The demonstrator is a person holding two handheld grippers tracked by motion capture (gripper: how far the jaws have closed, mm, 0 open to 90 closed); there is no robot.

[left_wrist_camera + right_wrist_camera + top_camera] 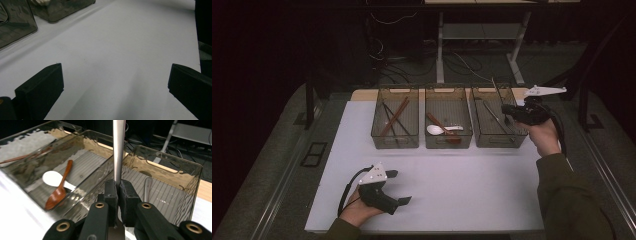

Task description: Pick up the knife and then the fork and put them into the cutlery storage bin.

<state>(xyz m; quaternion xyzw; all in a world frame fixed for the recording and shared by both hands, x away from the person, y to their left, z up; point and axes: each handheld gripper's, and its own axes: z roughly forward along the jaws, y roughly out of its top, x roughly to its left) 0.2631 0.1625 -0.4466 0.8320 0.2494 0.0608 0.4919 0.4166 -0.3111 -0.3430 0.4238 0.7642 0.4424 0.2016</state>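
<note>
My right gripper [508,112] hovers over the right-hand clear bin [498,141], shut on a slim metal utensil [496,90] whose handle sticks up and away. In the right gripper view the jaws [118,192] pinch that metal handle [118,150] above the bin, where another metal utensil [147,187] lies on the ribbed floor. My left gripper [399,187] rests on the white mat [462,190] near the front edge. It is open, with bare mat between its jaws [115,85].
Three clear bins stand in a row at the back of the mat. The left bin [395,143] holds brown and black chopsticks [393,118]. The middle bin [448,144] holds a wooden spoon [60,190] and a white spoon [53,178]. Table legs and cables lie beyond.
</note>
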